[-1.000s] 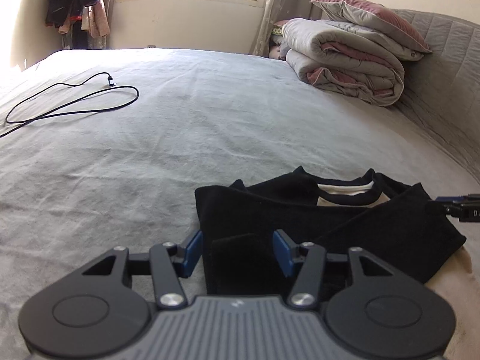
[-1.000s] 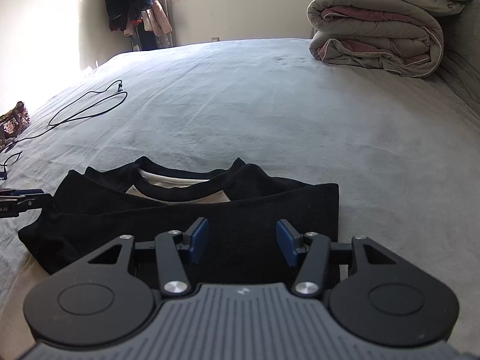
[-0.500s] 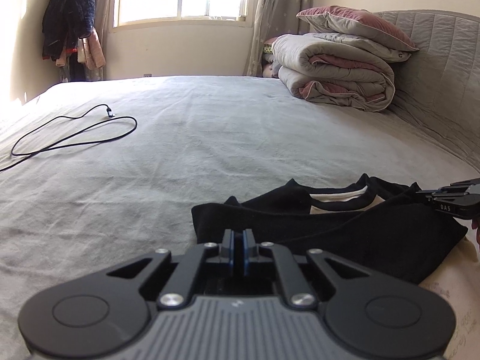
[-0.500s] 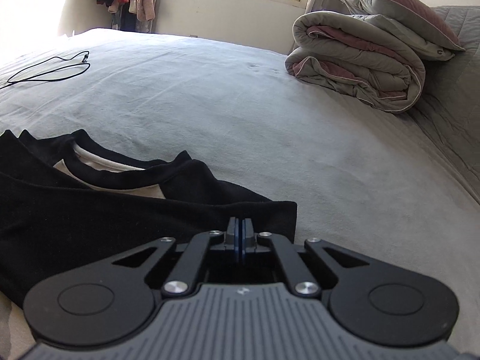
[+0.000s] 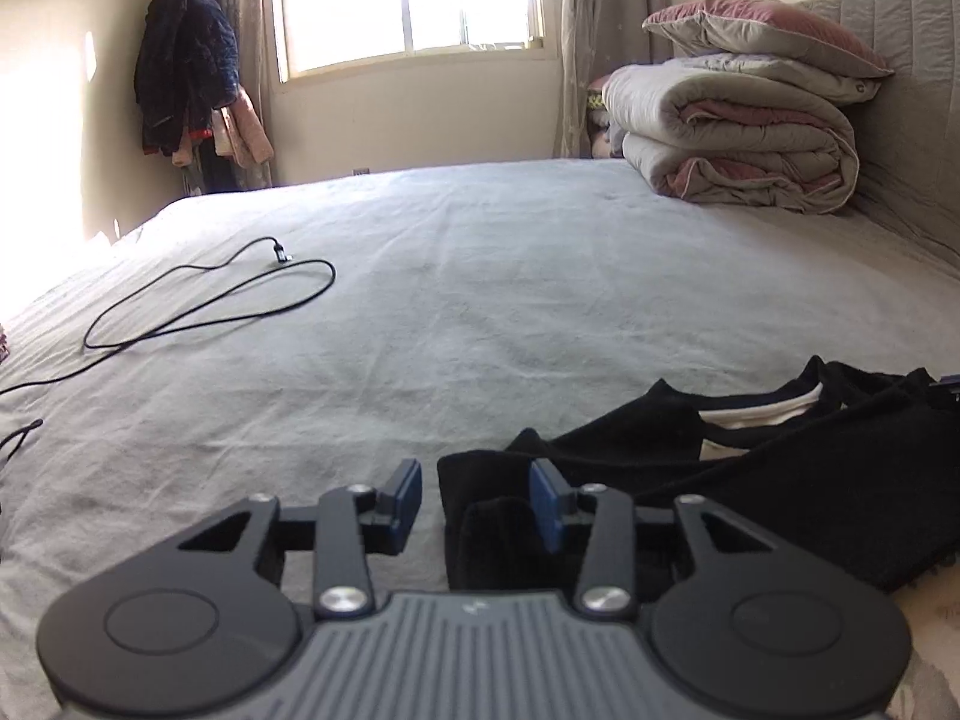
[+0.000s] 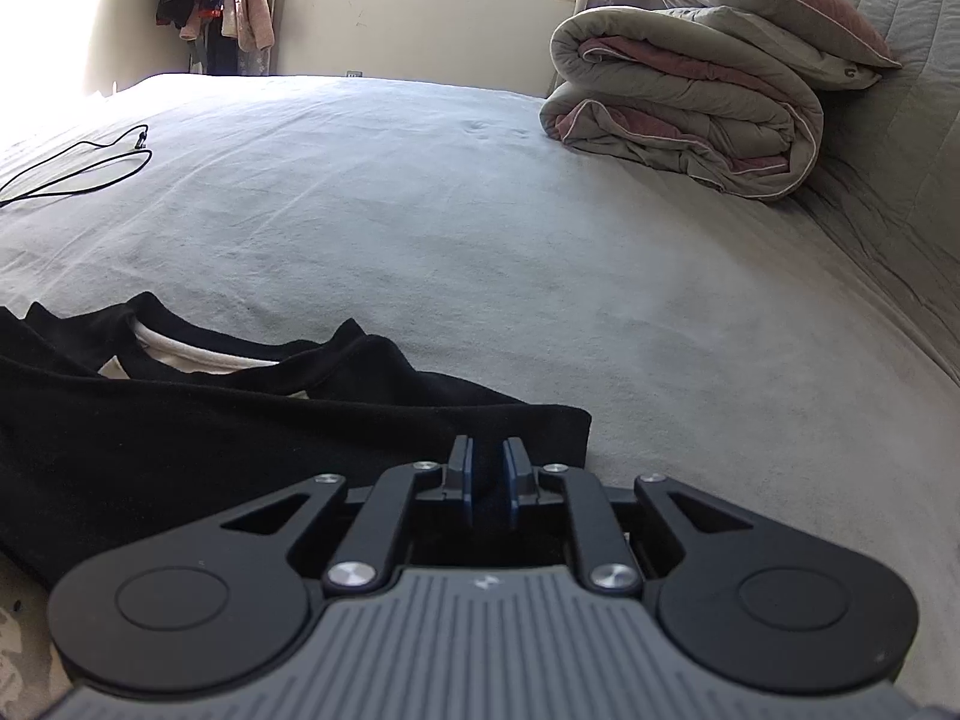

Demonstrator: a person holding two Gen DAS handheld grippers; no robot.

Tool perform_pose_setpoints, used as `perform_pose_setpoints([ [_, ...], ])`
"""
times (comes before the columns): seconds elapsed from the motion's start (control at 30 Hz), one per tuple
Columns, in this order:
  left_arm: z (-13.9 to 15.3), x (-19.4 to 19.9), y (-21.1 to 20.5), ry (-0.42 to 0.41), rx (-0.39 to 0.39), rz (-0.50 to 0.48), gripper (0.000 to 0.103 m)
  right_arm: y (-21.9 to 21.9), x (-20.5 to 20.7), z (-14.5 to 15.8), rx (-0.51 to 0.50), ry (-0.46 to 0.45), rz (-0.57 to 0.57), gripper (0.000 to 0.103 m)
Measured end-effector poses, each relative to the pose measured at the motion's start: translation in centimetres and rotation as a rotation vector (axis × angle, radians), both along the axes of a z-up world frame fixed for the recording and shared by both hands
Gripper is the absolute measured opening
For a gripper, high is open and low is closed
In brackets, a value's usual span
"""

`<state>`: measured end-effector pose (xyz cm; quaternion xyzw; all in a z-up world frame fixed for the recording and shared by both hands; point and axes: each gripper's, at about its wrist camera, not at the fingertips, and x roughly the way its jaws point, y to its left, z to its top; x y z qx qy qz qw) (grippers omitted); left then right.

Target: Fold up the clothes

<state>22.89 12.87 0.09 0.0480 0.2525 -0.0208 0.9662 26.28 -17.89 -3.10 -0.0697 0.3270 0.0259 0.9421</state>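
Observation:
A black shirt with a cream inner collar lies folded on the grey bed, low right in the left wrist view point(image 5: 780, 480) and low left in the right wrist view point(image 6: 180, 438). My left gripper point(image 5: 477, 495) is open, its jaws spread over the shirt's left corner, with the fabric edge between them. My right gripper point(image 6: 487, 483) has its jaws a narrow gap apart over the shirt's right corner; dark fabric shows between them. The right gripper's tip shows at the right edge of the left wrist view point(image 5: 951, 387).
A black cable point(image 5: 198, 300) loops on the bed at the left. A folded duvet point(image 5: 732, 144) with a pillow point(image 5: 768, 30) on top sits at the far right by the headboard point(image 5: 912, 120). Clothes point(image 5: 186, 72) hang in the far corner by the window.
Both grippers closed on the shirt's corners half a second ago. Now the left jaws have opened wide and the right jaws have parted slightly. Both cameras have tilted up.

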Motion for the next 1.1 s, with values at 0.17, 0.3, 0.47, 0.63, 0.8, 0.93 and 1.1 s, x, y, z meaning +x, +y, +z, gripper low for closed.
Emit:
perform_pose_setpoints([
  [0.17,0.2,-1.3,-0.6,0.013,0.001,-0.117,0.043,-0.4,-2.3,4.4,0.060,0.008,-0.034,0.052],
  [0.3,-2.9,-1.0,-0.5,0.165,0.031,-0.132,0.042,-0.4,-4.0,9.0,0.096,0.020,-0.066,0.055],
  [0.47,-3.4,-1.8,0.9,0.166,-0.025,-0.074,0.043,-0.1,-5.8,14.2,0.086,0.009,-0.107,0.057],
  [0.63,-2.8,-2.1,0.8,0.179,-0.001,-0.063,0.043,-0.3,-6.5,17.1,0.101,-0.012,-0.126,0.058],
  [0.8,-2.3,-2.5,1.5,0.189,-0.012,-0.043,0.043,-0.1,-6.9,17.9,0.091,-0.024,-0.123,0.059],
  [0.93,-1.3,-3.0,2.0,0.175,-0.039,-0.039,0.043,-0.1,-7.1,17.9,0.101,-0.027,-0.113,0.064],
  [1.1,0.3,-3.0,2.6,0.165,-0.101,-0.051,0.043,0.0,-7.1,16.9,0.095,-0.023,-0.105,0.065],
])
